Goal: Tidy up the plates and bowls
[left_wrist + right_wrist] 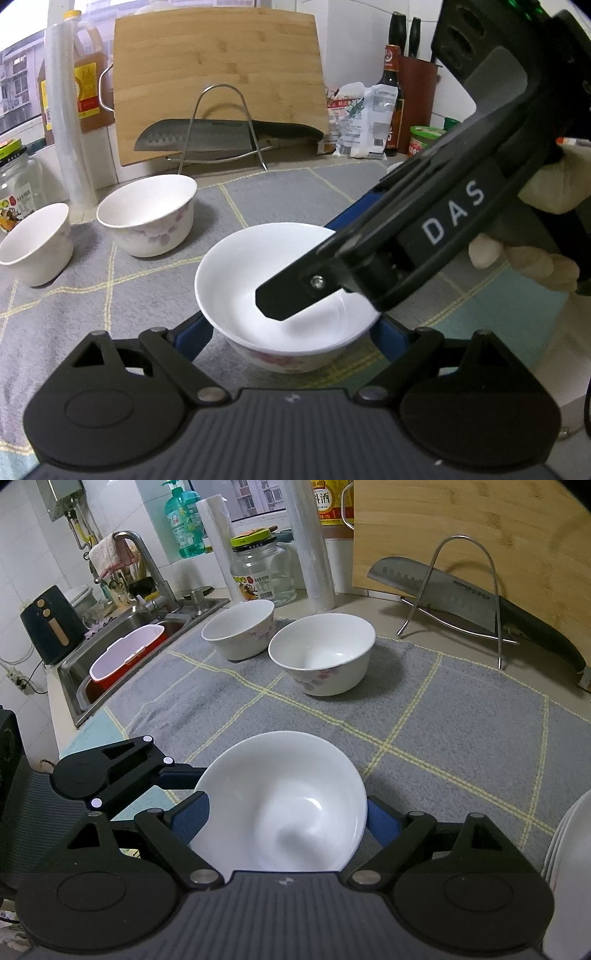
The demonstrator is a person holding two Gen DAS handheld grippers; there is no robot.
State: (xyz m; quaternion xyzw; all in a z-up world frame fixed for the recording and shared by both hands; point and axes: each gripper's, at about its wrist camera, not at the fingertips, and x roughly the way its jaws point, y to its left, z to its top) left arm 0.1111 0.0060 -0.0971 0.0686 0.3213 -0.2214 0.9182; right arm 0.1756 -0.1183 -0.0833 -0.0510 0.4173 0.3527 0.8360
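A white bowl [258, 280] [284, 805] with pink flowers on its outside sits low over the grey checked cloth [74, 295] [443, 720]. My left gripper [291, 334] has a blue pad against each side of it, below the rim. My right gripper [286, 818] comes in from the right in the left wrist view. There its near finger [291, 295] shows over the bowl's inside and its far blue pad [351, 214] lies at the far rim. In the right wrist view both its pads lie against the bowl's rim.
Two more flowered bowls [321, 653] [240, 627] stand at the back of the cloth. A stack of white plates [569, 842] shows at the right edge. A knife [221, 136] on a wire rack leans by a cutting board [218, 74]. A sink [122, 657] lies at the left.
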